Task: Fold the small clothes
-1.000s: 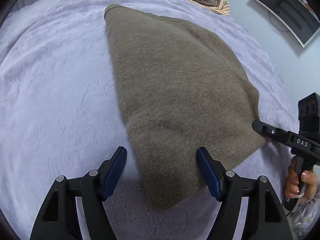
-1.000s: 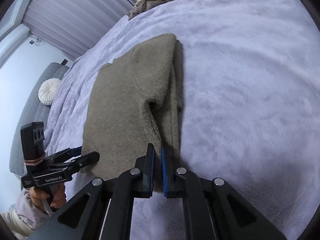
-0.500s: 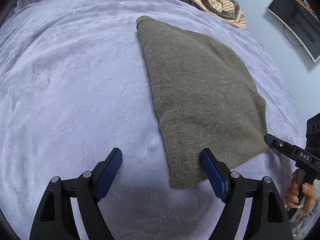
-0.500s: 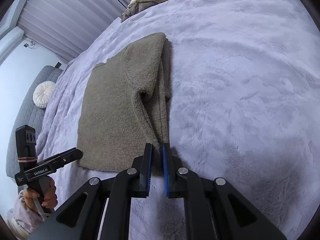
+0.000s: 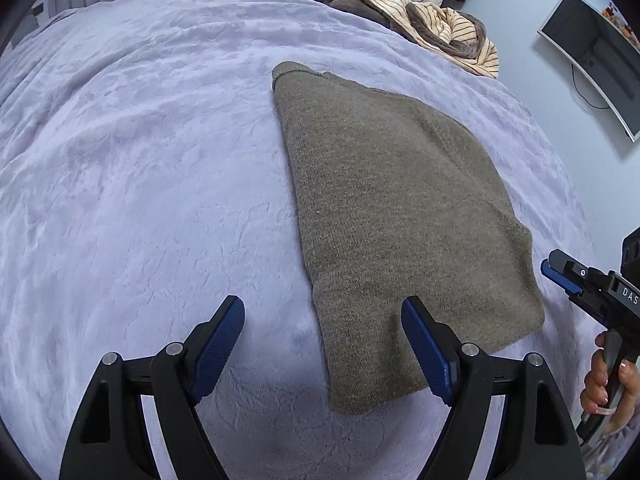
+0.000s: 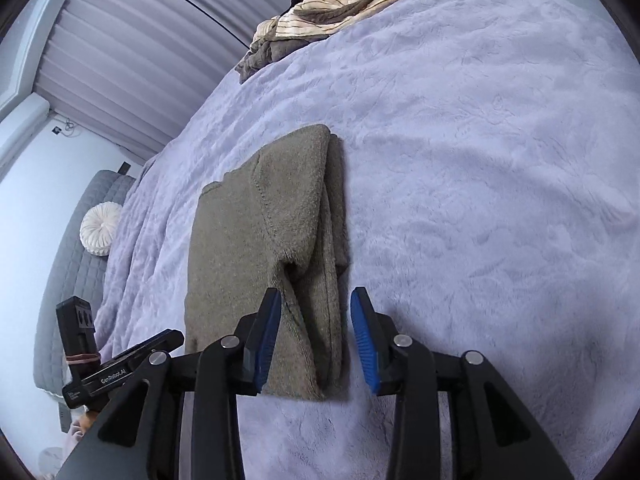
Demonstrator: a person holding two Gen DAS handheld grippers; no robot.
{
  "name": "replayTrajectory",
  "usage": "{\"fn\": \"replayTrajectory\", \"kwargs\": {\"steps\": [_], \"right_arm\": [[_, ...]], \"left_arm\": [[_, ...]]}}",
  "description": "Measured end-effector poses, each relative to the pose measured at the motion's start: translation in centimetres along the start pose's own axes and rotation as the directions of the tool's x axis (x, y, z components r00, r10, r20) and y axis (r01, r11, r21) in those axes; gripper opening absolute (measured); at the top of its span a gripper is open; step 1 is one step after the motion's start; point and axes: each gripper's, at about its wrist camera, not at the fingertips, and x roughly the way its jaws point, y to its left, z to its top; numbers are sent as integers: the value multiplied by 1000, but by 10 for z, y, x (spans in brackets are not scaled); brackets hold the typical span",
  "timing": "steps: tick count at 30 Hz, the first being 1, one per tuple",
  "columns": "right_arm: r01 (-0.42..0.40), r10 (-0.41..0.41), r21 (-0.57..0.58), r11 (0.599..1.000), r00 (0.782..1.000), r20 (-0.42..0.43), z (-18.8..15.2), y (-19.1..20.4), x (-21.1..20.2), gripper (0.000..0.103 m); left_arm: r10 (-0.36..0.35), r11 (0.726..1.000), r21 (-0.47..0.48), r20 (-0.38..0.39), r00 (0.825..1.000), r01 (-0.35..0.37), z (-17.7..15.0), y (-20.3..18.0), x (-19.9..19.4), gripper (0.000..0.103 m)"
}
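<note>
Garment: your folded olive-brown knitted sweater (image 5: 400, 216) lies flat on the lilac plush bed (image 5: 140, 160).
Left gripper (image 5: 322, 344): jaws wide open, empty.
Right gripper (image 6: 314, 336): jaws just opening, sweater edge between, released.

Black left tongs with blue pads (image 5: 322, 346) gape wide at lower frame; black right tongs (image 6: 316, 332), jaws just opening, grip nothing.
</note>
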Motion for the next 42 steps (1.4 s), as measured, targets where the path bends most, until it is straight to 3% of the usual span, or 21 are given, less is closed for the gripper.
{"fn": "replayTrajectory", "kwargs": {"steps": [10,19,21,27,29,32,37,42], "right_arm": [[-14,16,24,1000,999,-50,22,1,31,45],[-17,21,38,999,995,-93,29,-6,57,43],[-11,14,28,1000,996,-92,29,-5,63,36],[-20,20,0,1000,996,-89,36,2,59,37],[-17,17,15,1000,998,-54,41,-2,50,40],[-41,42,41,998,999,-22,43,-10,40,45],[-45,49,84,995,998,-47,43,-20,47,46],[-103,111,145,984,993,-45,45,-28,57,49]], "left_arm": [[-6,1000,-9,-11,1000,6,12,2,13,82],[-28,999,-21,-9,1000,28,24,5,23,82],[-31,999,-22,-10,999,31,26,6,25,82],[-50,998,-40,3,999,50,31,11,22,82],[-55,997,-52,6,998,56,33,15,23,82],[-82,993,-81,-3,997,82,33,20,27,82],[-121,987,-109,10,993,121,44,23,29,82],[-233,959,-170,-17,972,226,62,31,42,82]]}}
